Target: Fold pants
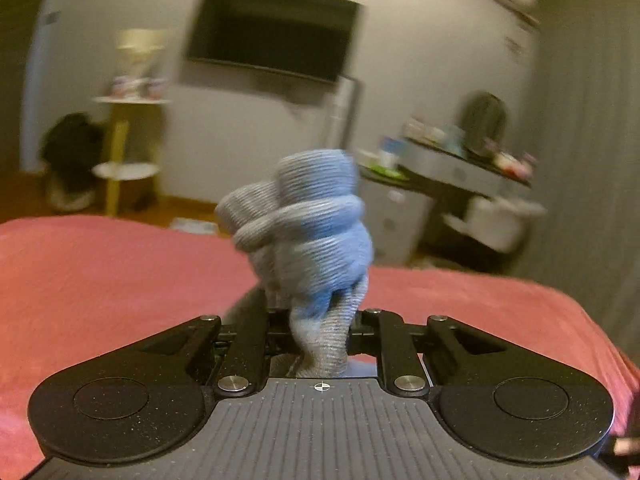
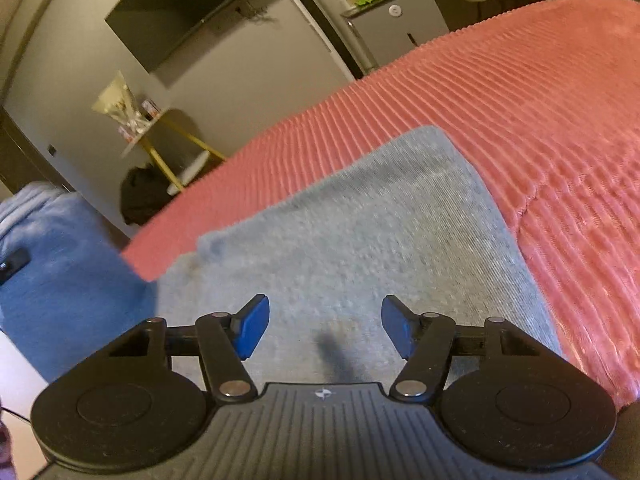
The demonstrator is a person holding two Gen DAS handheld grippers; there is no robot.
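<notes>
The pants are light blue-grey ribbed knit. In the left wrist view my left gripper (image 1: pixel 320 320) is shut on a bunched wad of the pants (image 1: pixel 308 232), which sticks up above the jaws and hides the fingertips. In the right wrist view a folded, flat part of the pants (image 2: pixel 360 232) lies on the pink bedspread (image 2: pixel 520 120). My right gripper (image 2: pixel 324 326) is open and empty, hovering just above that fabric, with its blue pads (image 2: pixel 252 330) spread wide. More blue cloth (image 2: pixel 60 272) hangs at the left edge of that view.
The bed's far edge faces a wall with a dark TV (image 1: pixel 272 28). A yellow-legged side table (image 1: pixel 128 140) and a black bag (image 1: pixel 72 152) stand at the left. A cluttered dresser (image 1: pixel 460 176) stands at the right.
</notes>
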